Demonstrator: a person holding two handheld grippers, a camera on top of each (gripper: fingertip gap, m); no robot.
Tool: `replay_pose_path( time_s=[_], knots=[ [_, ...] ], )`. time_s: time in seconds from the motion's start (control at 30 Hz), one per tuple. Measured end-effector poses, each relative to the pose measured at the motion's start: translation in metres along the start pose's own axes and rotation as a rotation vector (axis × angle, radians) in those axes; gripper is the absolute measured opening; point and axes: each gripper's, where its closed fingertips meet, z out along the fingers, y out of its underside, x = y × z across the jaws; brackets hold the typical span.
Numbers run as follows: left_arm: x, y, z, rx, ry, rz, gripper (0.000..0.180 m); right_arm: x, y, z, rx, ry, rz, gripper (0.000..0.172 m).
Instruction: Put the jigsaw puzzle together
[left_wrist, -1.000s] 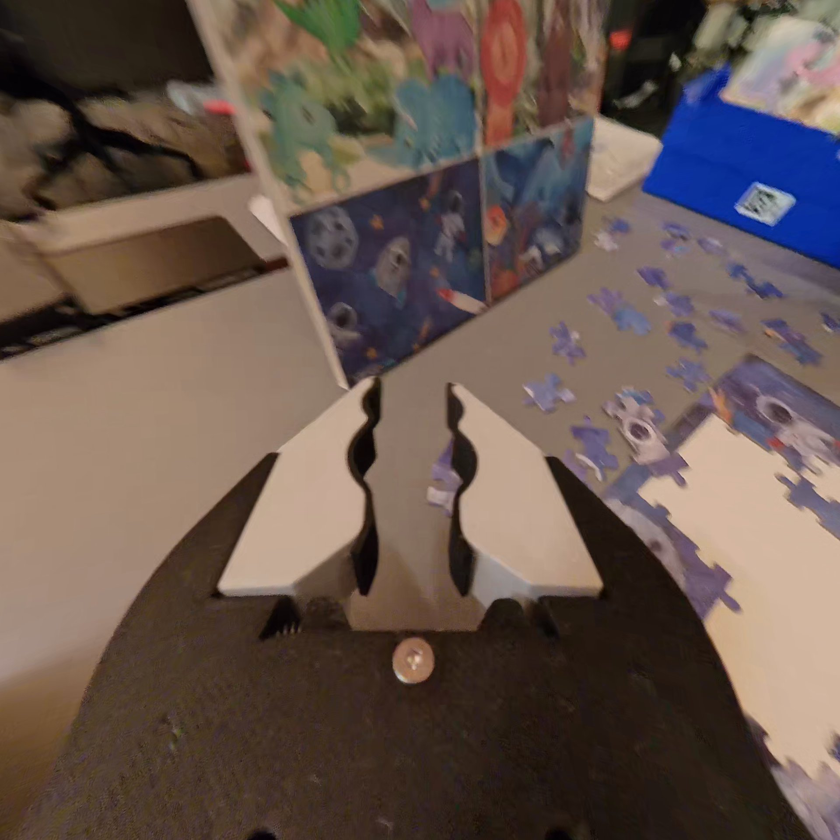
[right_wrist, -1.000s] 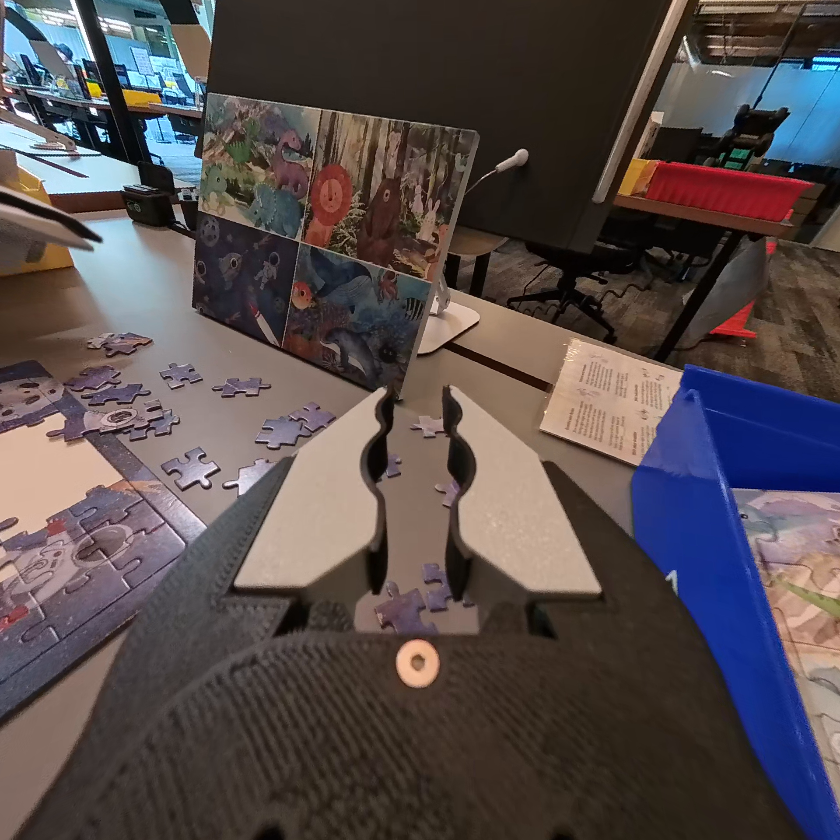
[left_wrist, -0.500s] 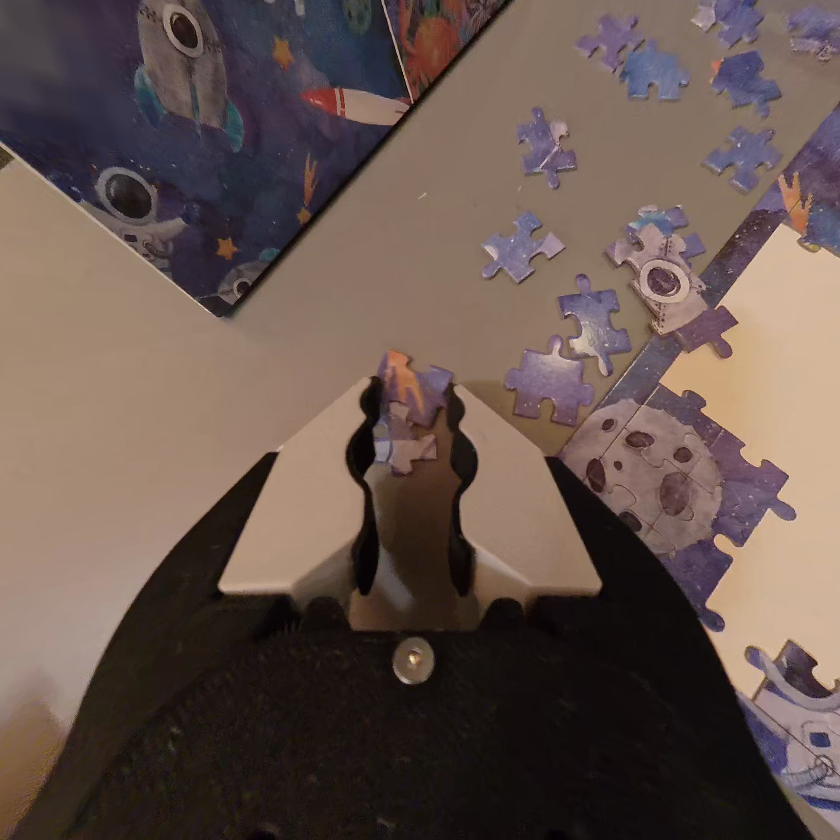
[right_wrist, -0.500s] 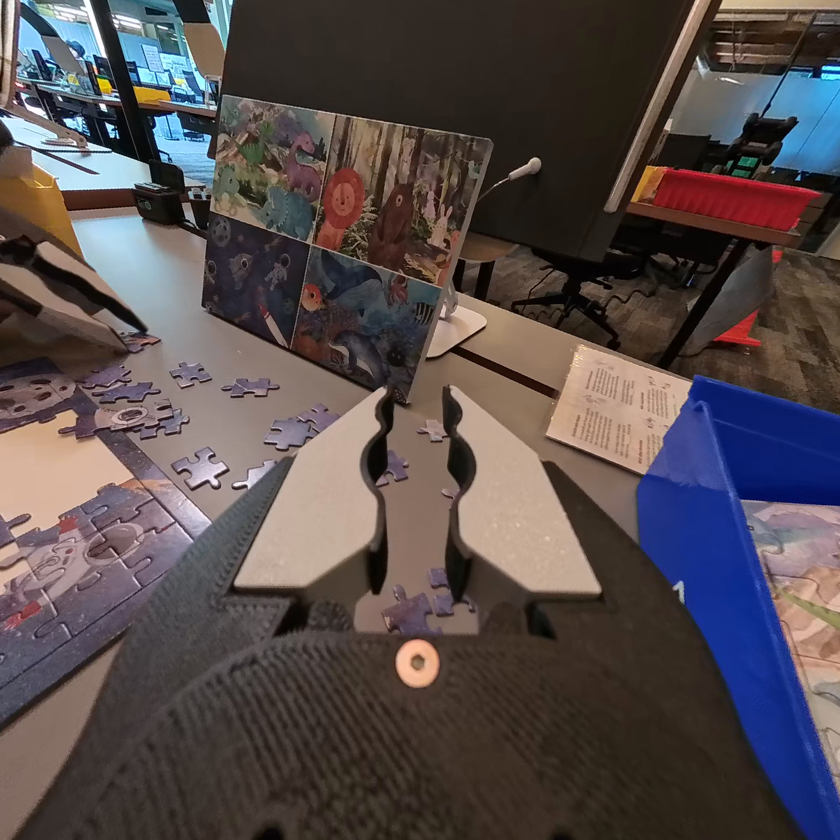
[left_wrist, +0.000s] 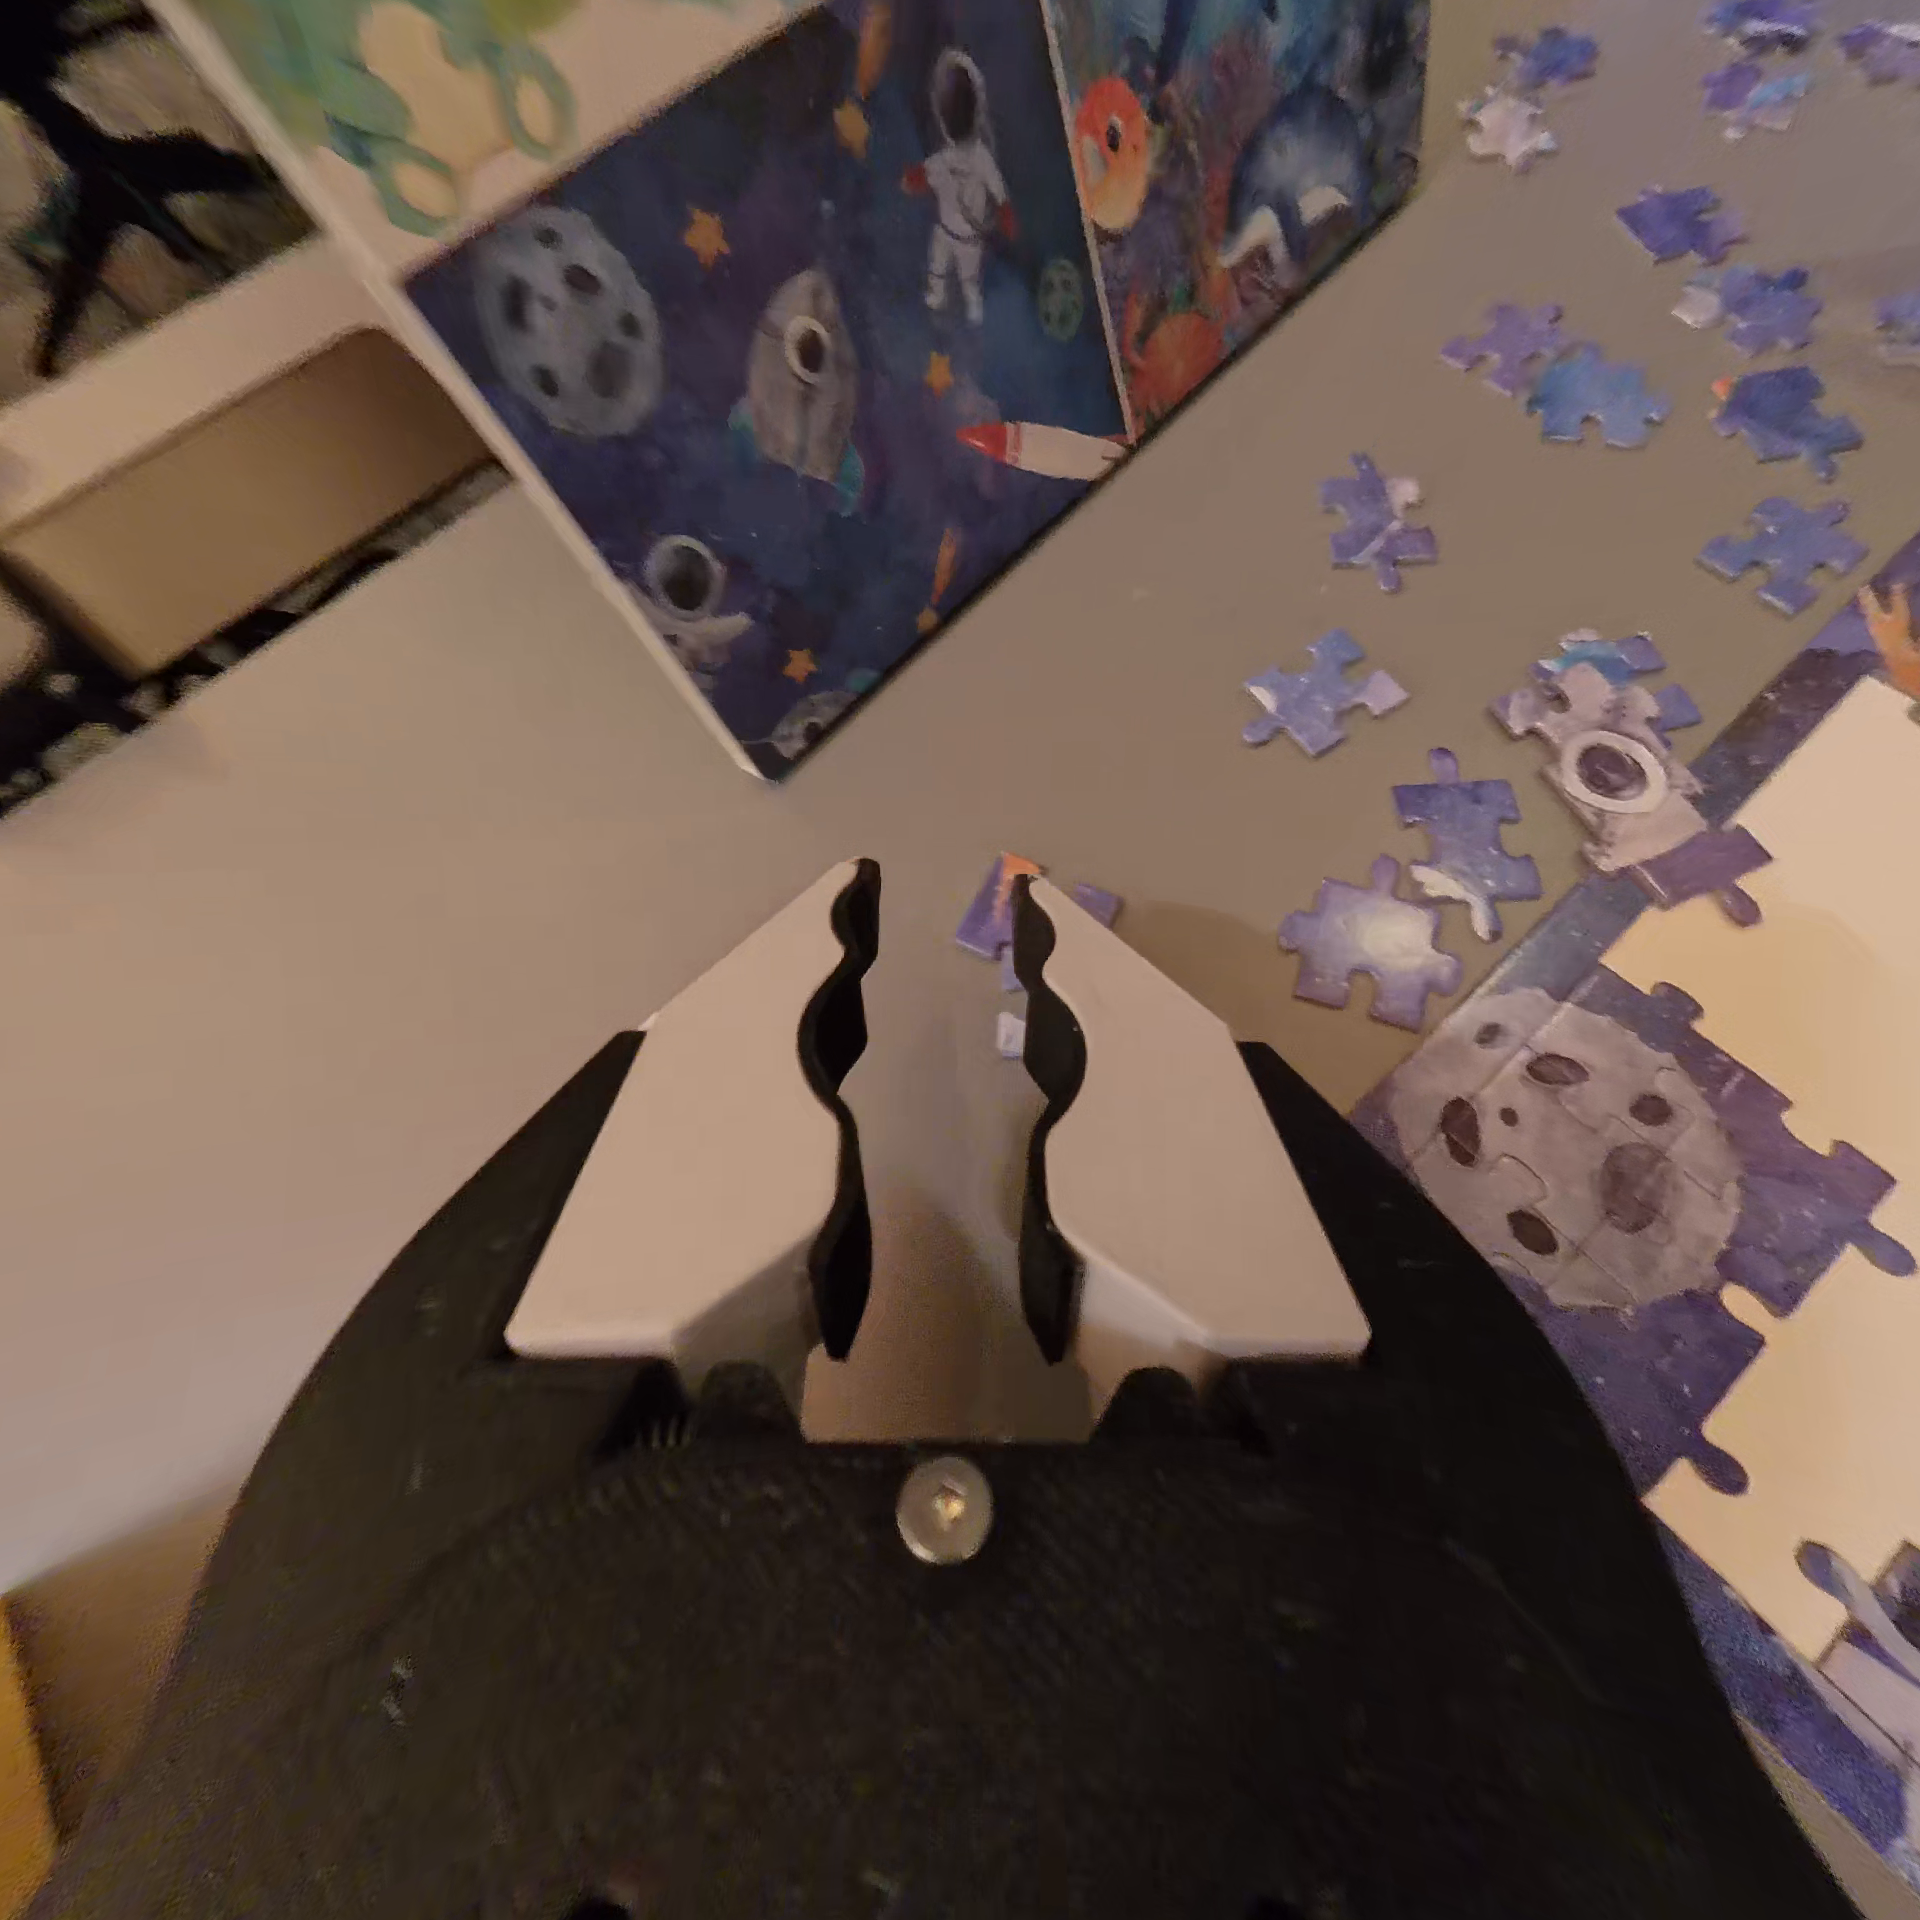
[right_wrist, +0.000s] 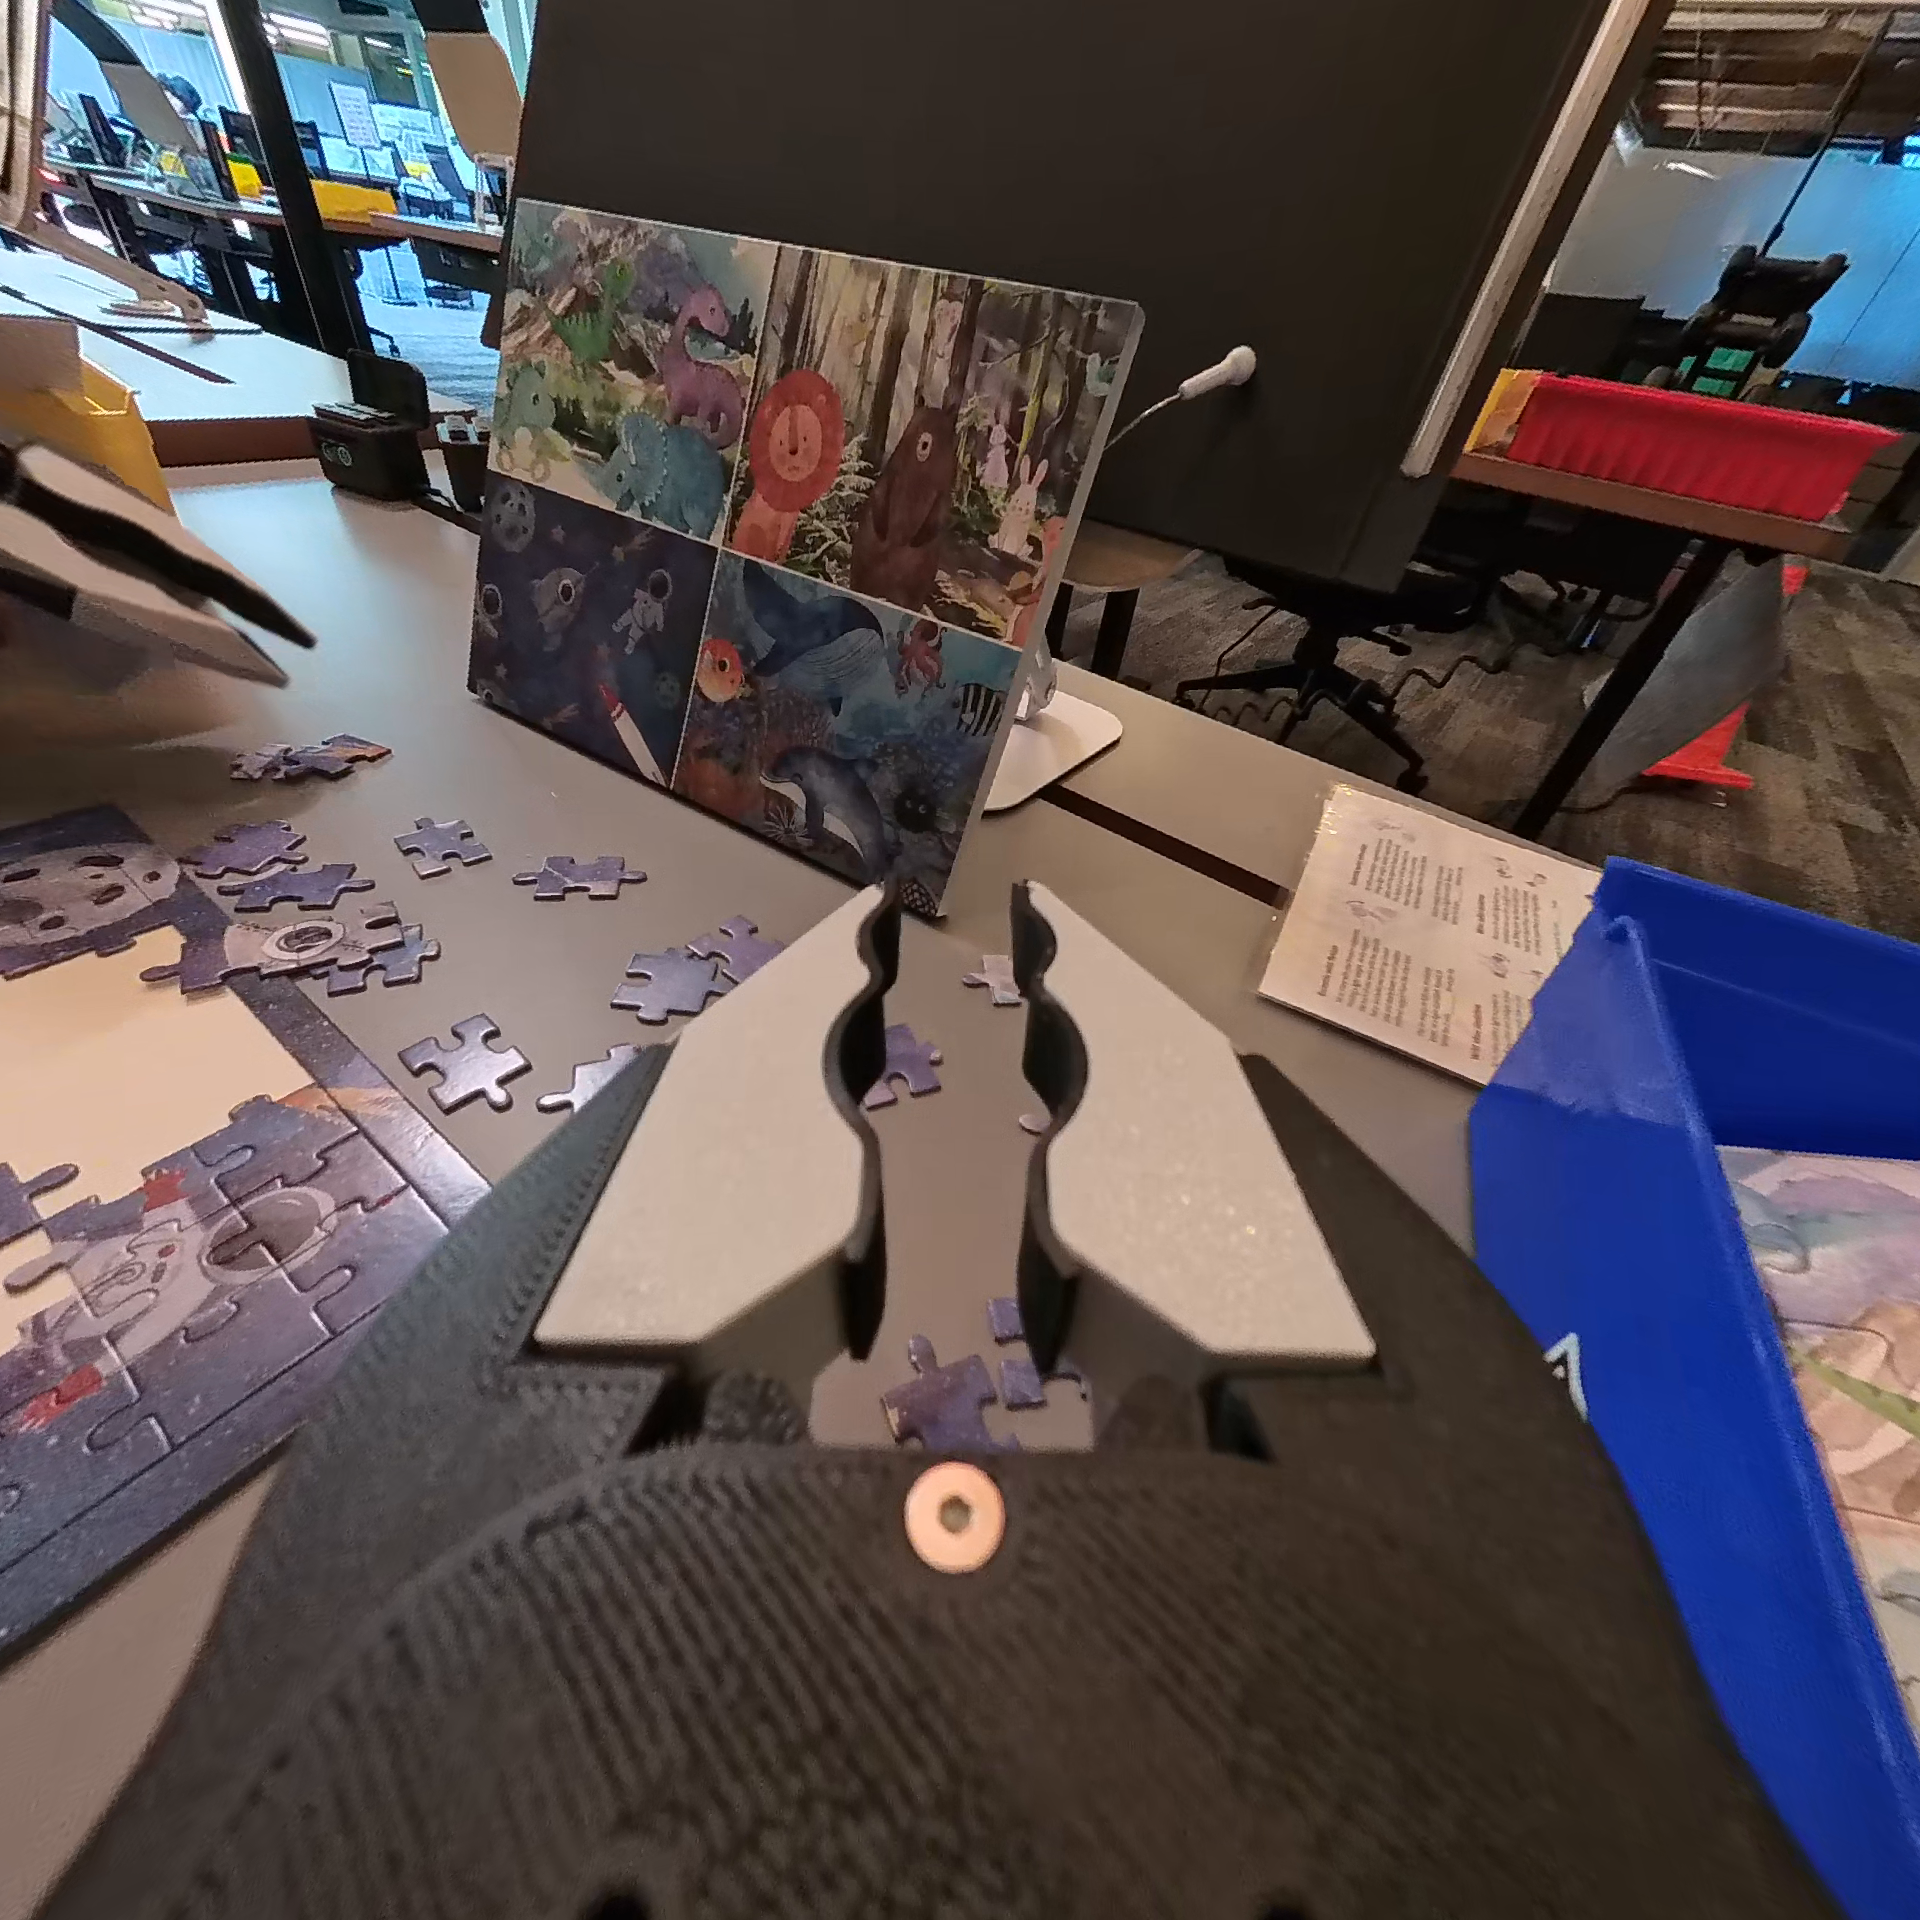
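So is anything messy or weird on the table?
Loose puzzle pieces lie scattered over the table, and the space puzzle is only part-built, its cream middle bare. Nothing looks broken or spilled.

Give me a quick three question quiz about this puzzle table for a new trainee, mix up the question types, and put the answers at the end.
1. True or false: the left gripper grips a puzzle piece.
2. Which lies nearest the left gripper's right fingertip? A the orange-tipped piece; B the blue bin; C the printed sheet.
3. Fill in: the picture board stands ___ on the table.

Key: 1 false, its jaws stand apart over bare table. 2 A. 3 upright.
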Motion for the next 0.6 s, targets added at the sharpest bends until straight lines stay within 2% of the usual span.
replay_pose_path(
  time_s=[0.17, 0.33, 0.47, 0.6],
  knots=[
    [-0.021, -0.014, -0.019, 0.106, -0.059, -0.078, 0.019, -0.001, 0.000, 0.000, 0.001, -0.002, -0.001, 0.020],
    [-0.033, -0.017, -0.027, 0.148, -0.095, -0.108, 0.019, -0.002, 0.001, 0.001, -0.007, -0.006, -0.004, 0.020],
    [-0.040, -0.020, -0.035, 0.150, -0.153, -0.063, 0.020, -0.002, 0.001, 0.001, -0.007, -0.007, -0.004, 0.020],
    [-0.058, -0.027, -0.059, 0.180, -0.292, 0.044, 0.020, -0.003, 0.001, 0.001, -0.007, -0.009, -0.002, 0.020]
  ],
)
